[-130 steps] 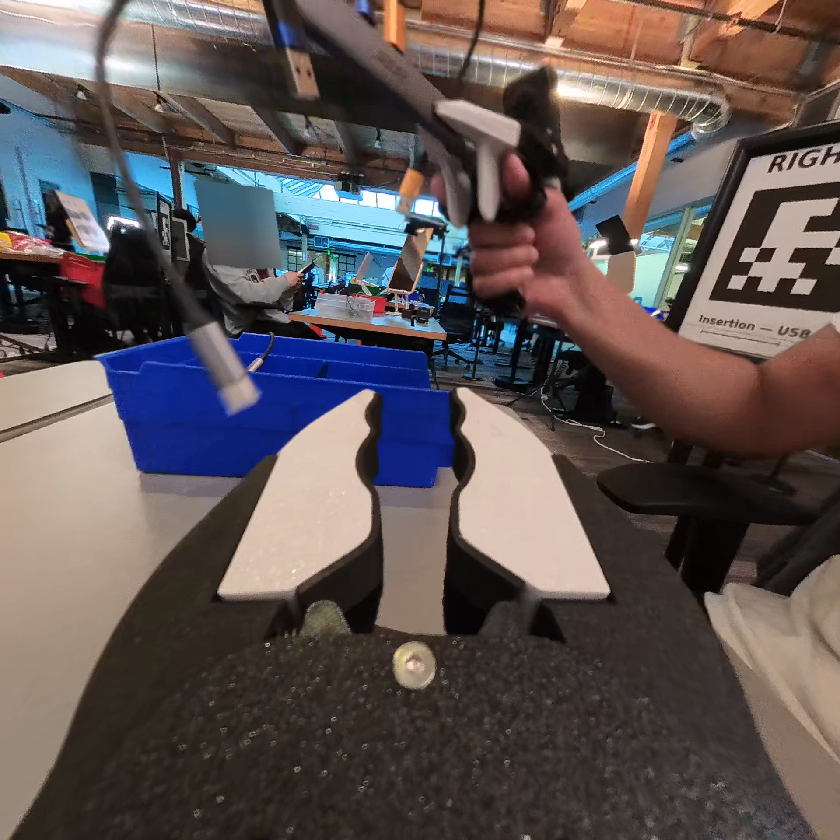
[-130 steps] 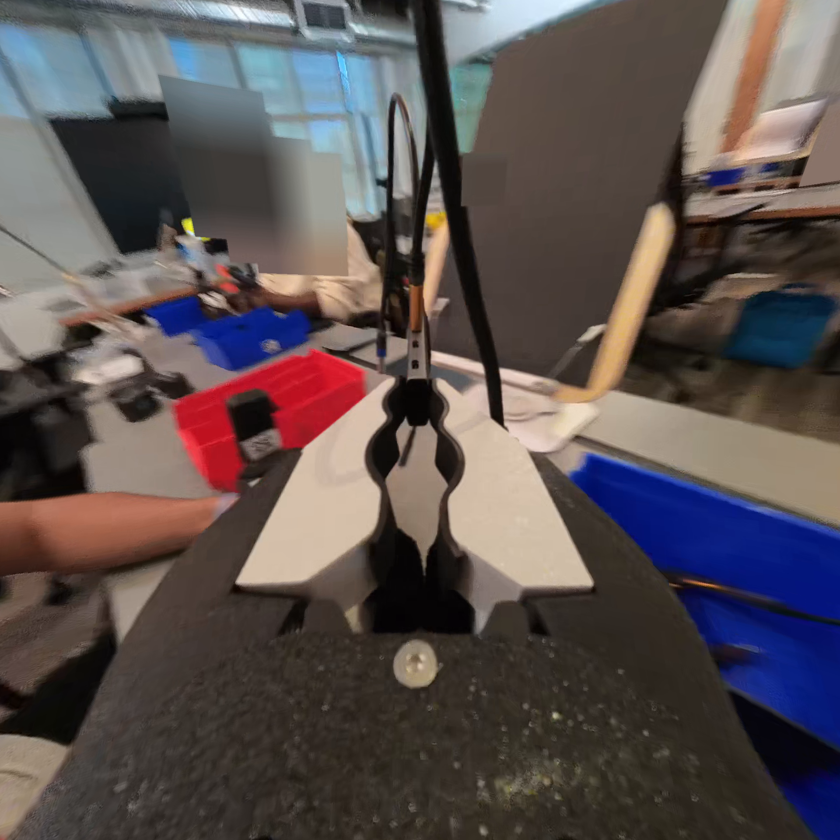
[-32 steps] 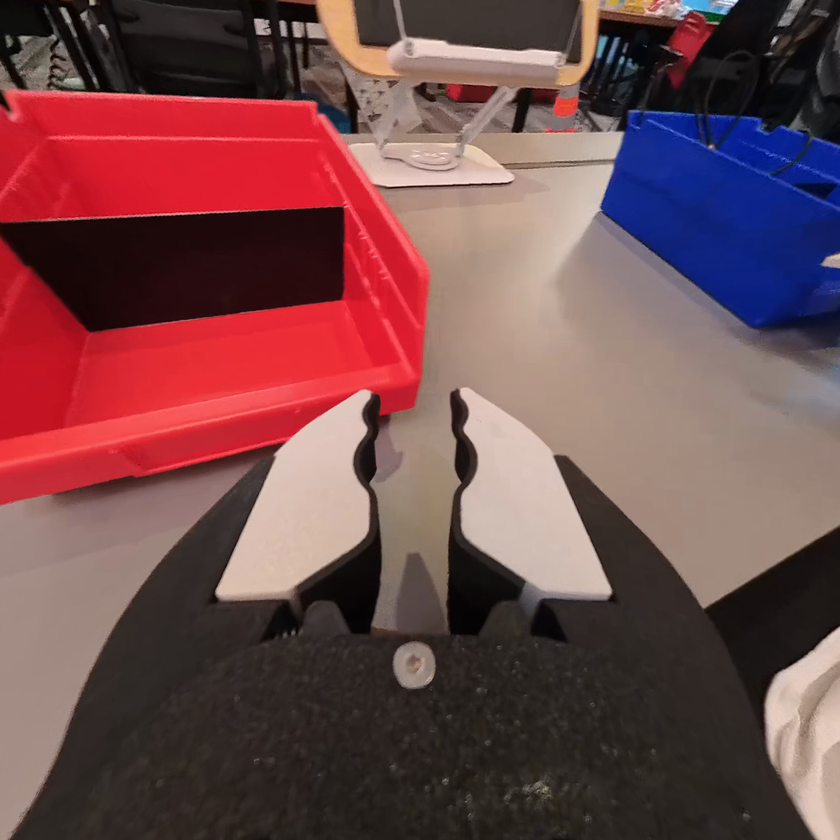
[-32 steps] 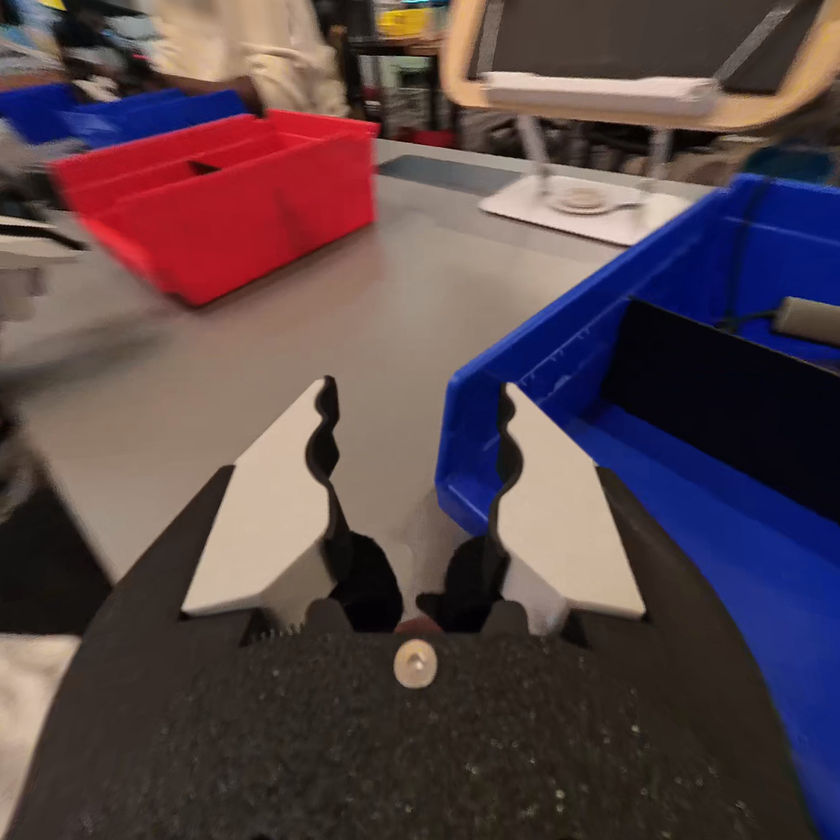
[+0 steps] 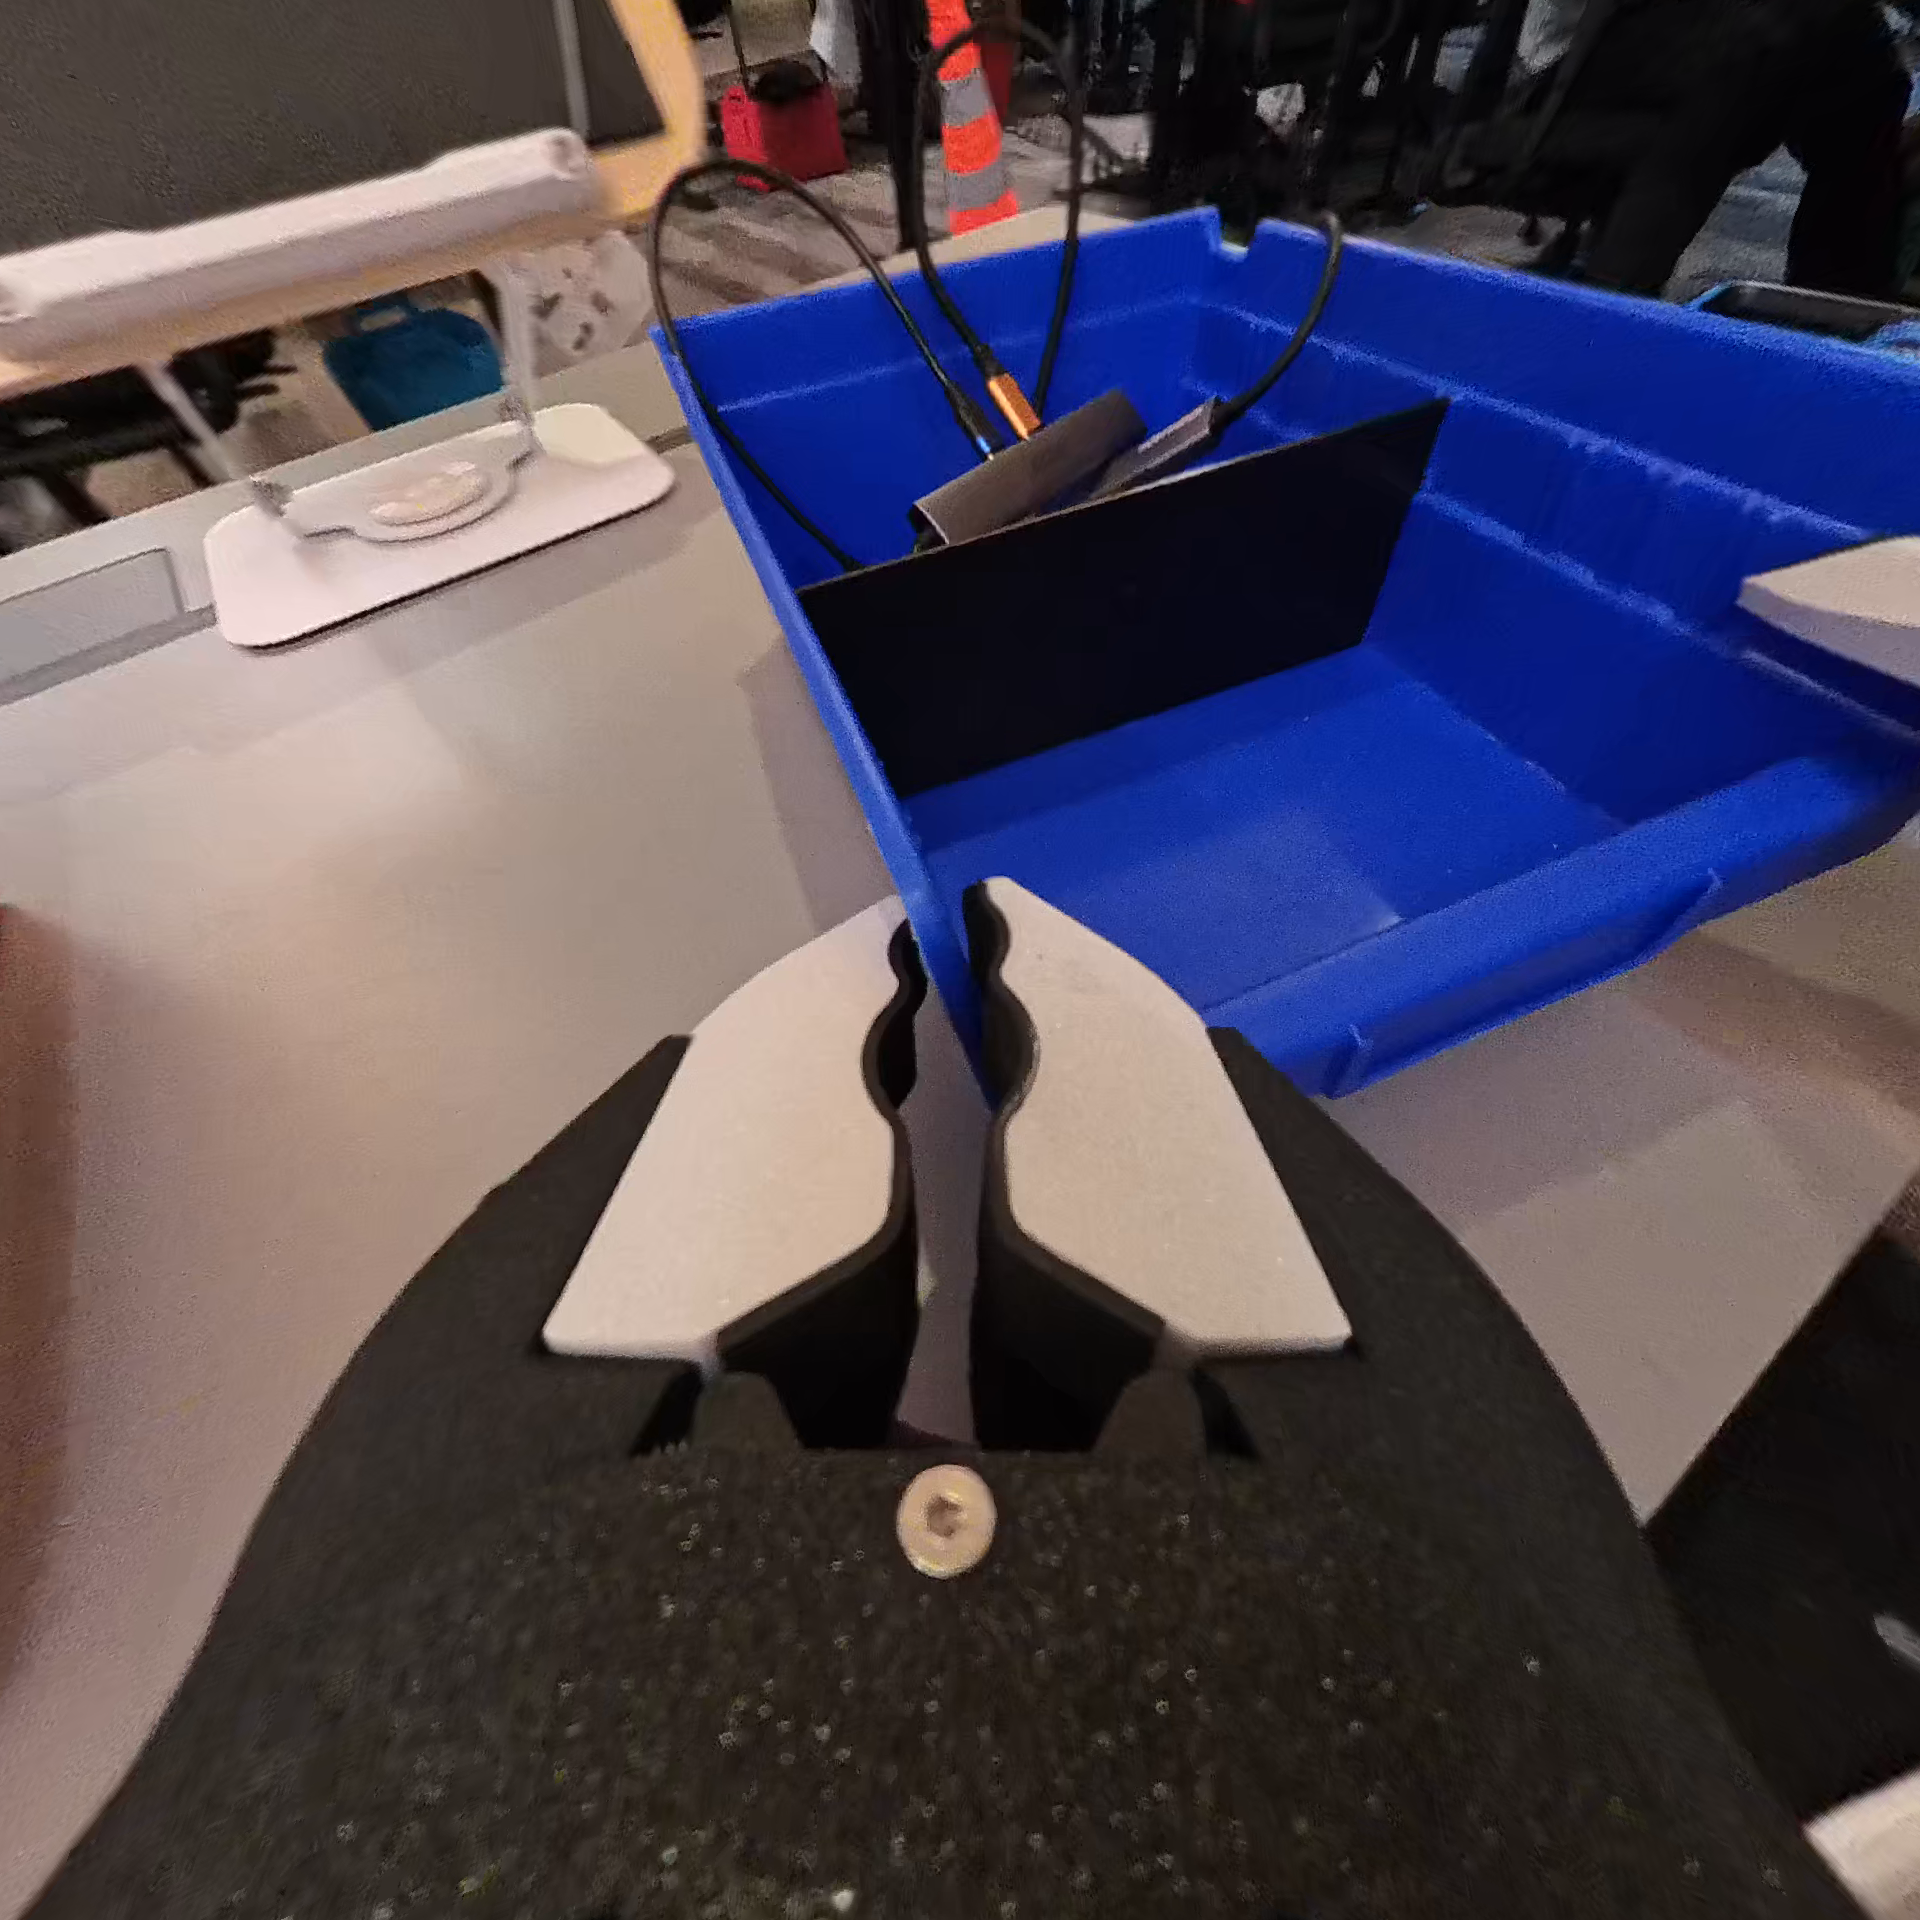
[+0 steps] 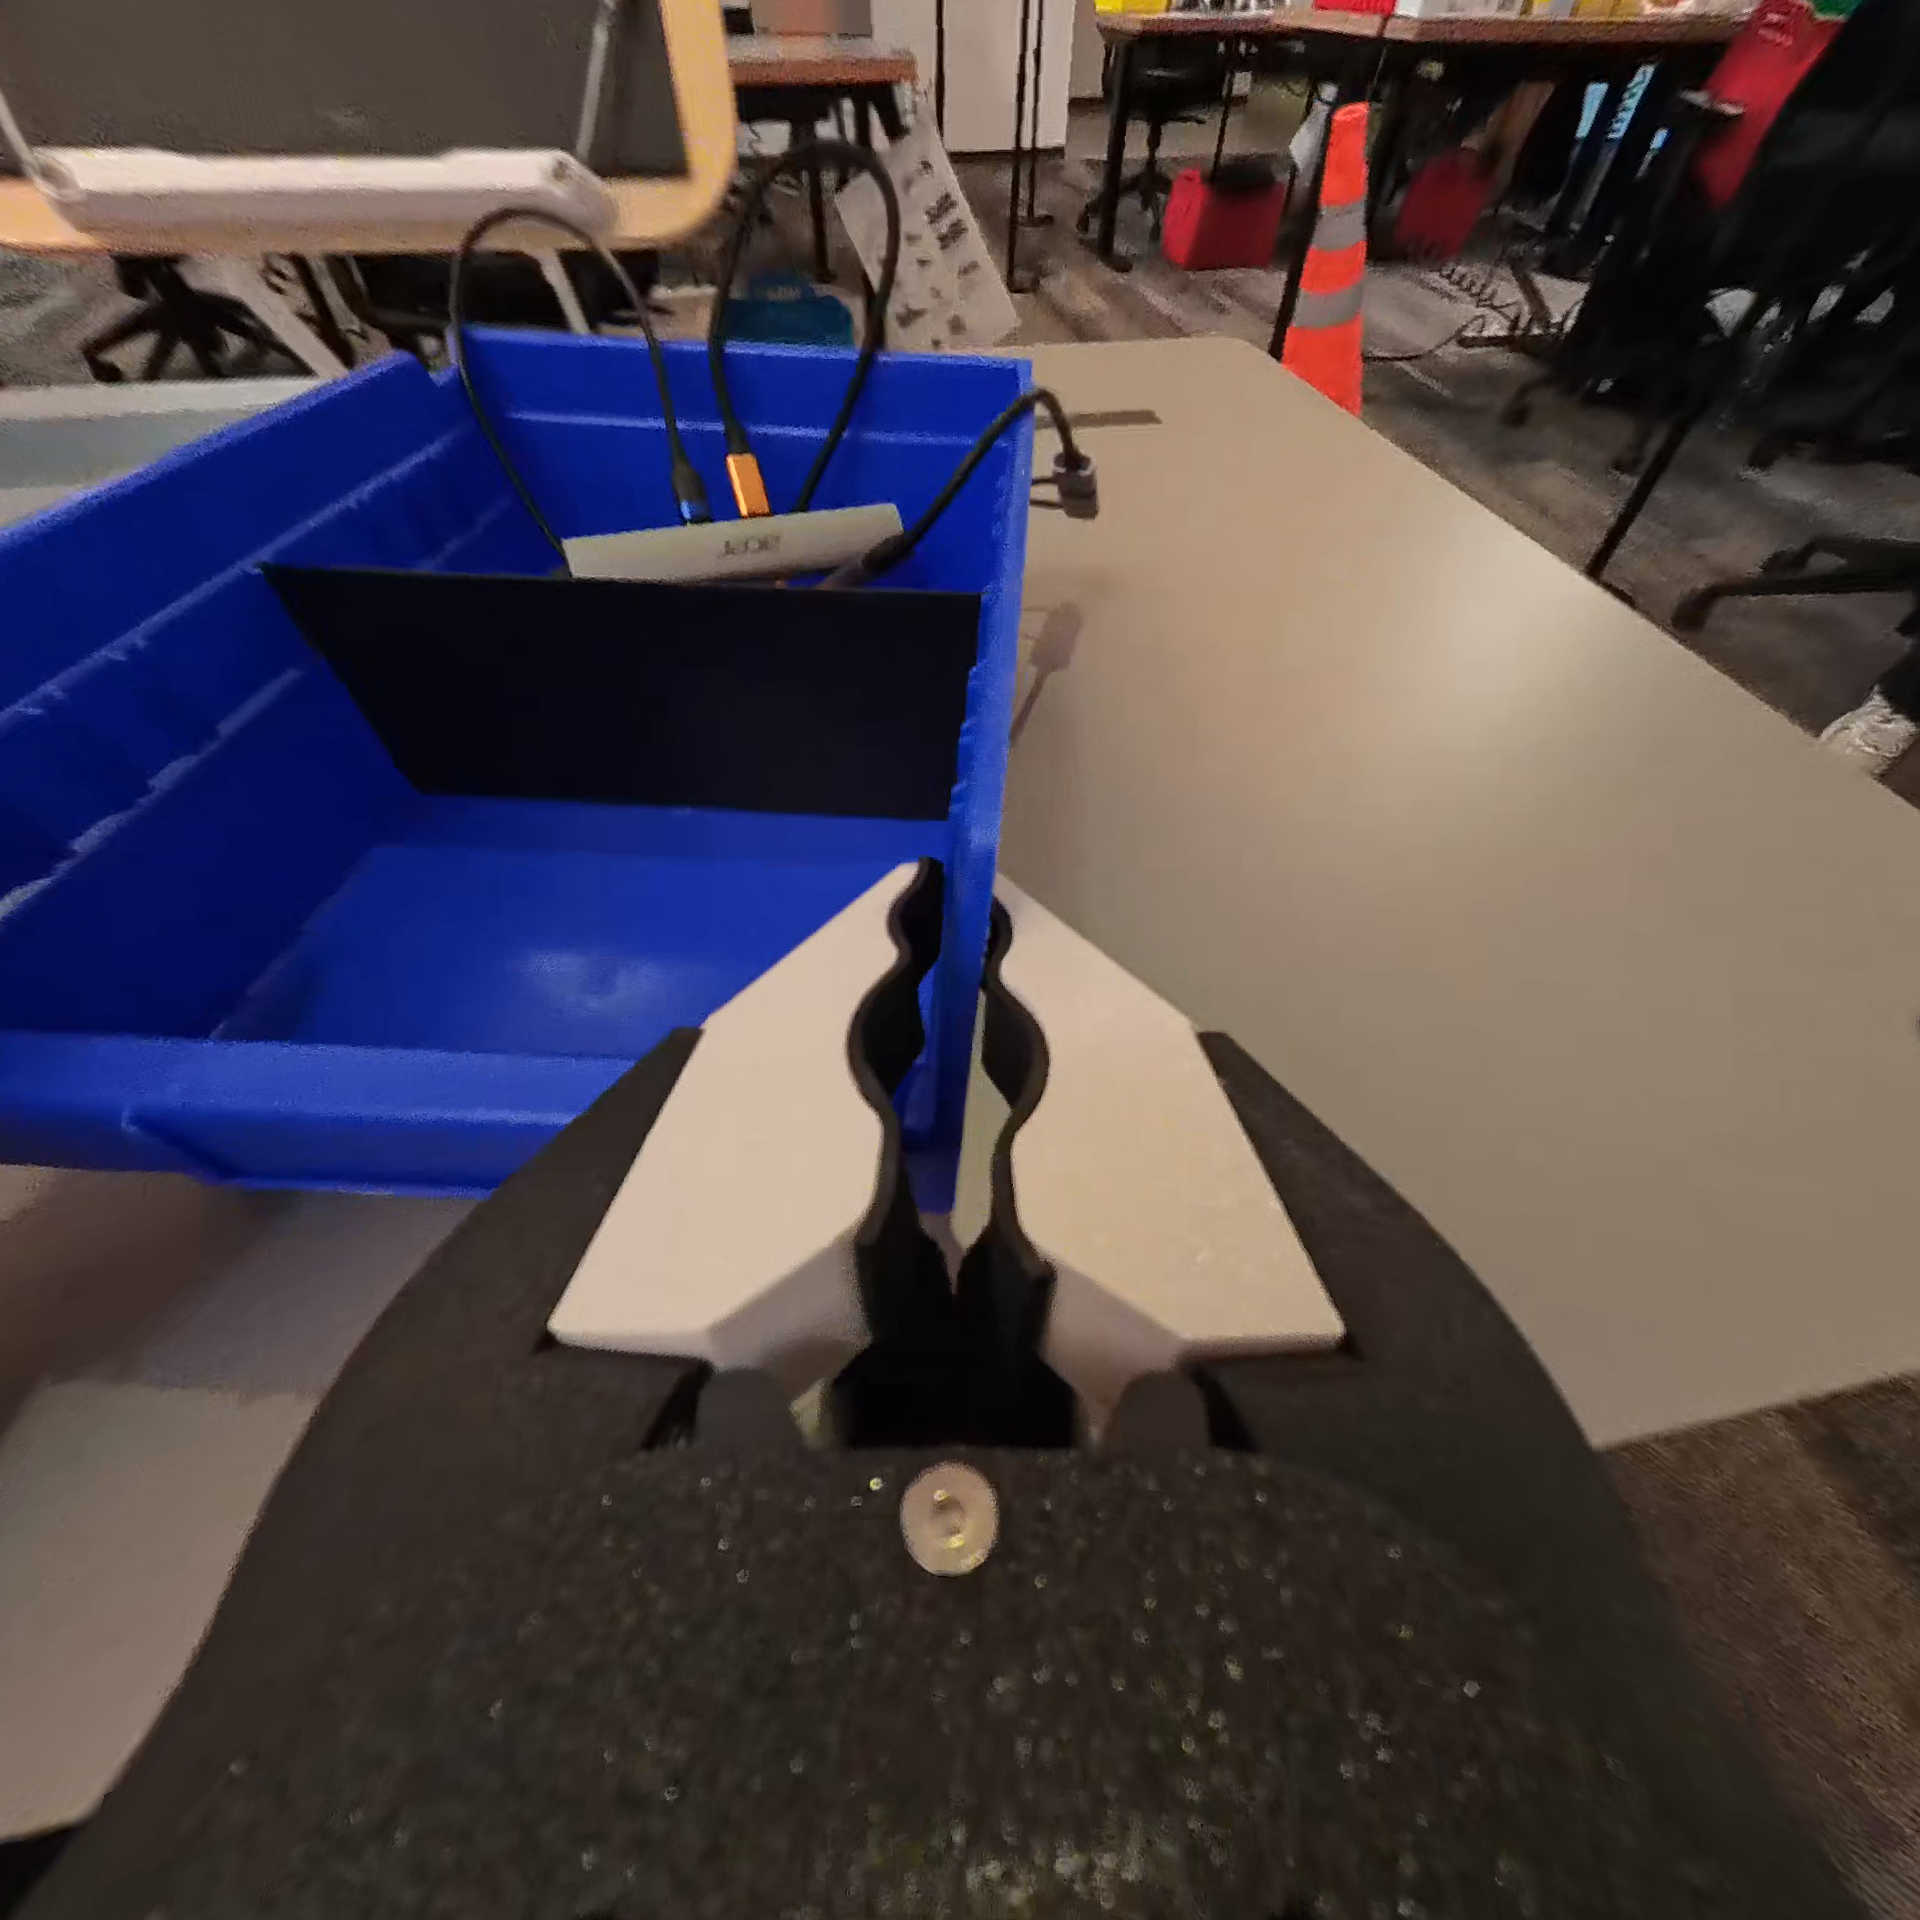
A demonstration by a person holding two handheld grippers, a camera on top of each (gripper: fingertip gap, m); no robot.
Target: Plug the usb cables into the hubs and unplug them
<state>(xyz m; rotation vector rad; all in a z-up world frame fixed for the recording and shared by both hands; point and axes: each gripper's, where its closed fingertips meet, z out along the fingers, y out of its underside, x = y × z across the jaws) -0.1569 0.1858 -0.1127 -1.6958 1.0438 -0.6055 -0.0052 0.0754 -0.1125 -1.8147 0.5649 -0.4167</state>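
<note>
both side walls of the blue bin [image 5: 1299,1029] are clamped near its front, left tongs [image 5: 943,914] and right tongs [image 6: 961,894]; level, even holds are advised.

Left gripper [image 5: 940,920]: 2 white fingers [image 5: 758,1132] on a black body, angled downward, jaws drawn close with a narrow gap between the wavy inner edges, closed on a thin blue wall. Right gripper [image 6: 961,894]: same build, likewise angled downward, jaws pinched onto a thin blue wall. In the left wrist view, a white fingertip of the right gripper shows at the right edge.
</note>
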